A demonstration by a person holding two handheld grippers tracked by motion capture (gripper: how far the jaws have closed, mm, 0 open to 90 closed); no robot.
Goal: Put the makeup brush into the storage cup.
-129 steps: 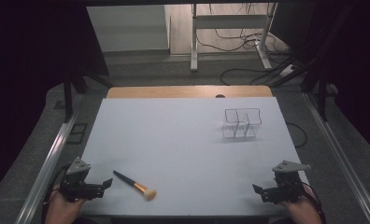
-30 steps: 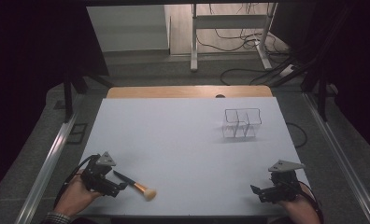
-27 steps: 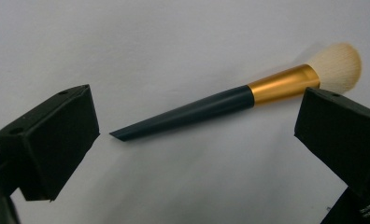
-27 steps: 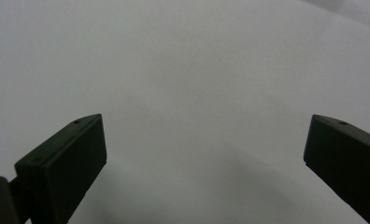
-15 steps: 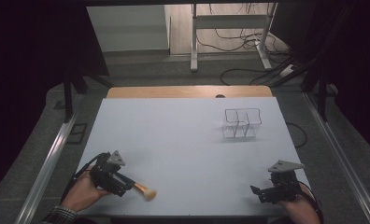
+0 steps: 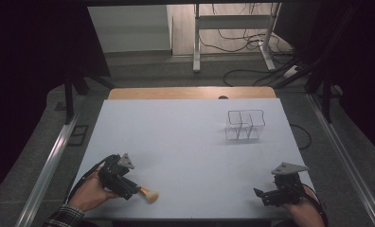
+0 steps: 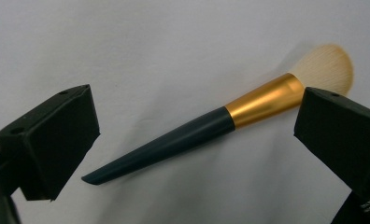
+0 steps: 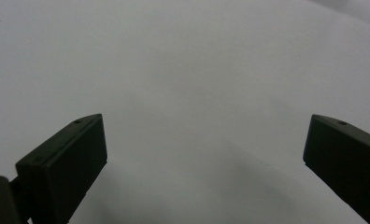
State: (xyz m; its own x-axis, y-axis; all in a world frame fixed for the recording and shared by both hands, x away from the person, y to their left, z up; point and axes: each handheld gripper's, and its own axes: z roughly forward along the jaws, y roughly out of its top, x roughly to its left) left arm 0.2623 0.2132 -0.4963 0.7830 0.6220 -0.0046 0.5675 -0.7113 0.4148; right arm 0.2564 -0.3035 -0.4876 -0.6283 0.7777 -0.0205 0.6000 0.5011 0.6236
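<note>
Left gripper (image 7: 192, 140) wide open, holding nothing, jaws straddling makeup brush (image 7: 211, 133) flat on table (image 6: 185, 137). We judge pre-grasp step; next we lower, close on handle beside gold ferrule.

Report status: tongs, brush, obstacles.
Left tongs open, straddling the makeup brush. Right tongs open, idle over bare table. Wire rack far off; nothing in the way.

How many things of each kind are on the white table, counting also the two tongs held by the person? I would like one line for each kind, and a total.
Makeup brush: 1
Clear wire-edged holder: 1
Tongs, left and right: 2
Total: 4
</note>
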